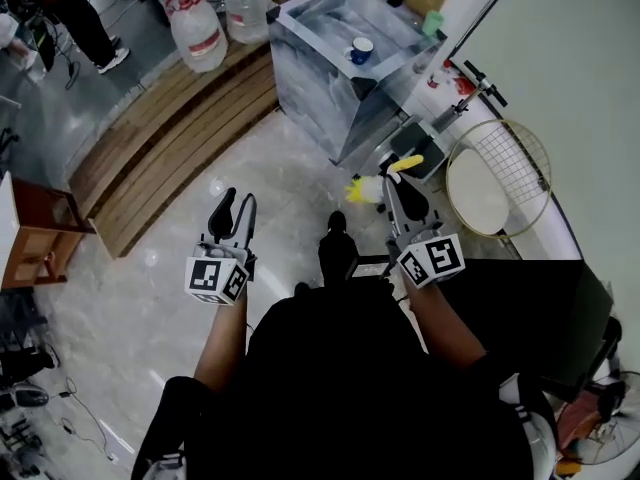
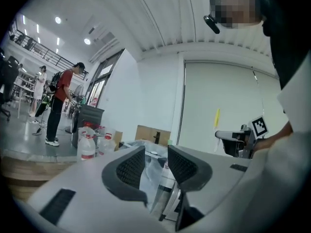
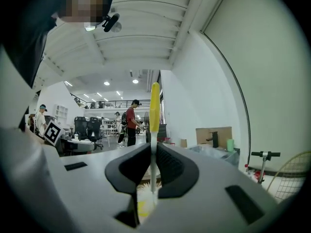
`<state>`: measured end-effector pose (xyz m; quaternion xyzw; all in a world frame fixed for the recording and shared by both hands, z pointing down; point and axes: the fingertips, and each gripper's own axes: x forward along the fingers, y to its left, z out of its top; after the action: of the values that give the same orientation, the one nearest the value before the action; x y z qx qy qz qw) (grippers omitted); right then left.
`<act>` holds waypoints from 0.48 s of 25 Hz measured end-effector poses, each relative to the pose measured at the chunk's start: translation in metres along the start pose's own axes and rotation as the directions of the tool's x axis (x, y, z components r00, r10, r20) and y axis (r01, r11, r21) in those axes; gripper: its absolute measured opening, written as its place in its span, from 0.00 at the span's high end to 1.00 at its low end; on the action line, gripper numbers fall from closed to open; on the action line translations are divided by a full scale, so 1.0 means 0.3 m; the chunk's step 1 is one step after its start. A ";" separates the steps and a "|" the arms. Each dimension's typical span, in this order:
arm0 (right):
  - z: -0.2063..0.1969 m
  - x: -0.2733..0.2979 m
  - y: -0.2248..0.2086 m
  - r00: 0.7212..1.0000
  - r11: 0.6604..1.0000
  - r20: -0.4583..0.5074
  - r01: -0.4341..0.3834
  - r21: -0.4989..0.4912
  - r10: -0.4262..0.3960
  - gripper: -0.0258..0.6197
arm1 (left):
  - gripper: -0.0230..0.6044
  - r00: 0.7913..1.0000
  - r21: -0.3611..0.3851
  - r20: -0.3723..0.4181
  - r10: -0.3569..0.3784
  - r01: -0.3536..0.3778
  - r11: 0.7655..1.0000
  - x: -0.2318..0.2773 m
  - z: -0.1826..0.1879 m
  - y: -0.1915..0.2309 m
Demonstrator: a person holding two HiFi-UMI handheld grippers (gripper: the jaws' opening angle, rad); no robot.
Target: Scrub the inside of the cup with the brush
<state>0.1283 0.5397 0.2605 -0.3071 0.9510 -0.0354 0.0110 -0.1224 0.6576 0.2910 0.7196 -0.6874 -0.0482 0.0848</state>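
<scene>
Heading for the marbled counter (image 1: 318,88), blue cup (image 1: 361,50) up on top of it, upright, well apart from both grippers. Plenty to go wrong from here. First, brush (image 1: 368,189) pinched only by its slim white stem, yellow handle end sticking up past the jaws, bristles down below. Likely to swivel or slide in the grip under any sideways push against the cup wall. Second, no steadying hold on the cup yet: free-standing, probably light, easy to tip or skid across the counter if scrubbed one-handed, or if knocked by a clumsy reach. Third, bristles possibly snagging on the rim on the way in, given an off-line approach. Now the jaws. Left gripper (image 1: 238,200): spread wide, empty, with only the distant counter visible through the gap, touching nothing. Right gripper (image 1: 393,183): drawn in narrow, pads clamped on the brush stem from both sides, firm by the look of it. Best guess for safety: secure the cup first with the free left, then bring in the bristles straight and slow.
</scene>
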 end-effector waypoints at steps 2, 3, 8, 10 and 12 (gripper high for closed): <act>0.014 0.098 -0.093 1.000 1.000 0.007 0.007 0.010 -0.007 0.89 | 0.70 1.000 0.002 -0.014 -0.012 0.012 1.000 0.132 0.015 0.015; 0.022 0.149 -0.138 1.000 1.000 0.013 0.009 0.019 -0.010 0.89 | 0.70 1.000 0.008 -0.023 -0.016 0.016 1.000 0.200 0.023 0.023; 0.033 0.385 -0.370 0.999 0.998 0.038 -0.035 0.048 0.034 0.89 | 0.70 0.999 0.062 -0.032 -0.021 0.023 0.998 0.549 0.061 0.051; 0.038 0.458 -0.451 0.998 0.997 0.036 -0.062 0.046 0.061 0.89 | 0.70 0.999 0.068 -0.027 -0.019 0.021 0.997 0.673 0.077 0.058; 0.045 0.521 -0.525 0.996 0.996 0.035 -0.080 0.047 0.078 0.89 | 0.70 1.000 0.064 -0.025 -0.015 0.016 0.998 0.784 0.090 0.064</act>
<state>0.0940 0.3199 0.2588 -0.2696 0.9609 -0.0529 0.0356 -0.1344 0.4208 0.2792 0.7278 -0.6820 -0.0181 0.0696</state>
